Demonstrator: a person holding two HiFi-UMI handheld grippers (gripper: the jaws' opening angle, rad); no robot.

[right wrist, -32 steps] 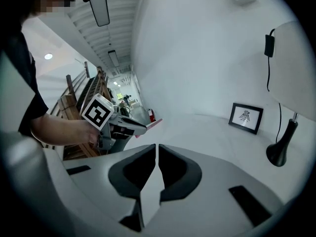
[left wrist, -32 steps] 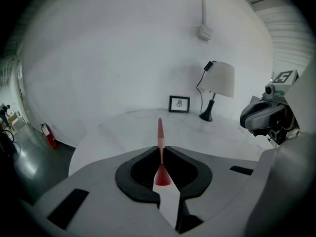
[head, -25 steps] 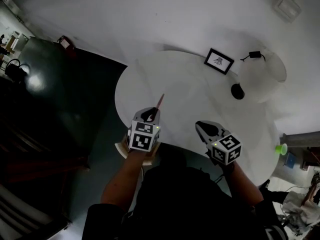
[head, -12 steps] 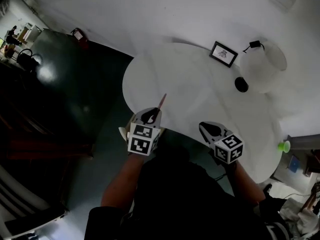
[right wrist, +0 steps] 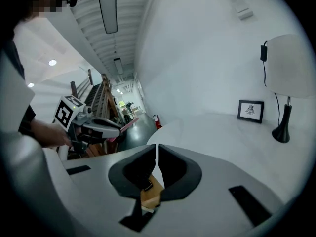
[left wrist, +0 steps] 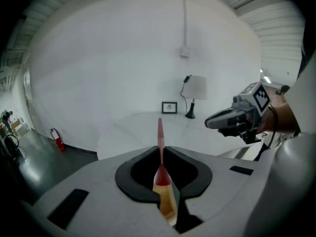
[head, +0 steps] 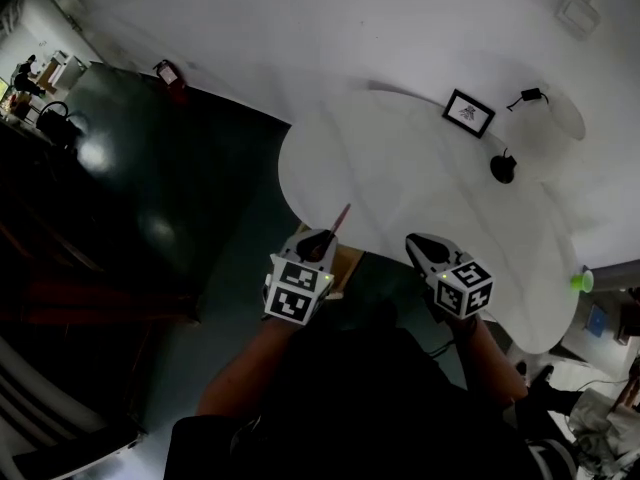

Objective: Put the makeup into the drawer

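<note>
The left gripper pinches the slim red makeup pencil low on its shaft, tip jutting toward the white table, right gripper closed and empty; it looks light, stiff, roll-prone.

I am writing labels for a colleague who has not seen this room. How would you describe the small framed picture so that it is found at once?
Find the large white round table. Near its far edge, just left of the lamp with the black foot, stands the framed picture: the only flat, black-bordered rectangle on the table.
</note>
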